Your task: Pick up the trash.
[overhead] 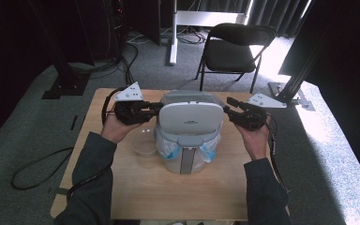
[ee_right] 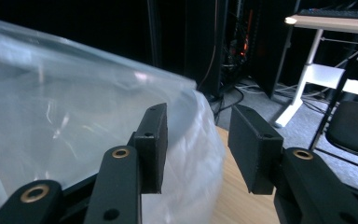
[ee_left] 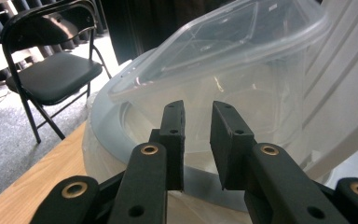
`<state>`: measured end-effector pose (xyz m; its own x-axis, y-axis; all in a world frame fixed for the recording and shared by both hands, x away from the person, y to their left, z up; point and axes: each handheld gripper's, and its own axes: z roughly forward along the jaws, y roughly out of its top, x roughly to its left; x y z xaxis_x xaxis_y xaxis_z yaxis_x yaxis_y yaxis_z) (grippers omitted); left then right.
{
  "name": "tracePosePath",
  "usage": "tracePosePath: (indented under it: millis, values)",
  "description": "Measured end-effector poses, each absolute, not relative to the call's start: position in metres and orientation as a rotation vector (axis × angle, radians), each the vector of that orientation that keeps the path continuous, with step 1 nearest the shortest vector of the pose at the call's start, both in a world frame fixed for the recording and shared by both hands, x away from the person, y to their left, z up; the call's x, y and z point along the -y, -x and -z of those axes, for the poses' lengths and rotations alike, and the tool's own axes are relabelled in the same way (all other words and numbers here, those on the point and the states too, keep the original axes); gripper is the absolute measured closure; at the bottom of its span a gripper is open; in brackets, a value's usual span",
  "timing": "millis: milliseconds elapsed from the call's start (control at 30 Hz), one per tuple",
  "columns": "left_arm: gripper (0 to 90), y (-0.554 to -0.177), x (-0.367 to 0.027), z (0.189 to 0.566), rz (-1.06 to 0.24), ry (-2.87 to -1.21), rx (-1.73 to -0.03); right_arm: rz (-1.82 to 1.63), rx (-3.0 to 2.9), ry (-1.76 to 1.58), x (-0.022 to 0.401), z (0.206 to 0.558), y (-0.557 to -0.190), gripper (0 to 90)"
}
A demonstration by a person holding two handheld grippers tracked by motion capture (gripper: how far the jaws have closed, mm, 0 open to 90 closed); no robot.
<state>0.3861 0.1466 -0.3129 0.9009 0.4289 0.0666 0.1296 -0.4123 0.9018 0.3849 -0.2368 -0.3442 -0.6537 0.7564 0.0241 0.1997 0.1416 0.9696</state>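
Observation:
A small white pedal bin (overhead: 190, 161) lined with a plastic bag (ee_right: 196, 154) stands mid-table, its lid (overhead: 191, 119) raised upright toward me. A clear plastic container (overhead: 190, 97) hangs tilted over the bin's opening, large in the left gripper view (ee_left: 223, 60) and the right gripper view (ee_right: 51, 102). My left gripper (overhead: 158, 108) is at the bin's left side. Its jaws (ee_left: 198, 109) stand narrowly apart against the container's near wall, and I cannot tell if they press it. My right gripper (overhead: 226, 105) is at the bin's right side, shut on the container's corner (ee_right: 198, 116).
A small round clear tub (overhead: 143, 144) sits on the wooden table (overhead: 168, 197) just left of the bin. A black folding chair (overhead: 236, 47) stands on the carpet beyond the table's far edge. Cables trail from both grippers over the table's sides.

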Motion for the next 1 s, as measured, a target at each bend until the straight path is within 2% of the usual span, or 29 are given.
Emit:
tracePosePath:
  millis: [1000]
  values:
    - [73.4,-0.388,-0.136,0.32,-0.319,-2.034,-0.377,-1.639,-1.866,-0.835,0.242,0.324,-0.377,53.2]
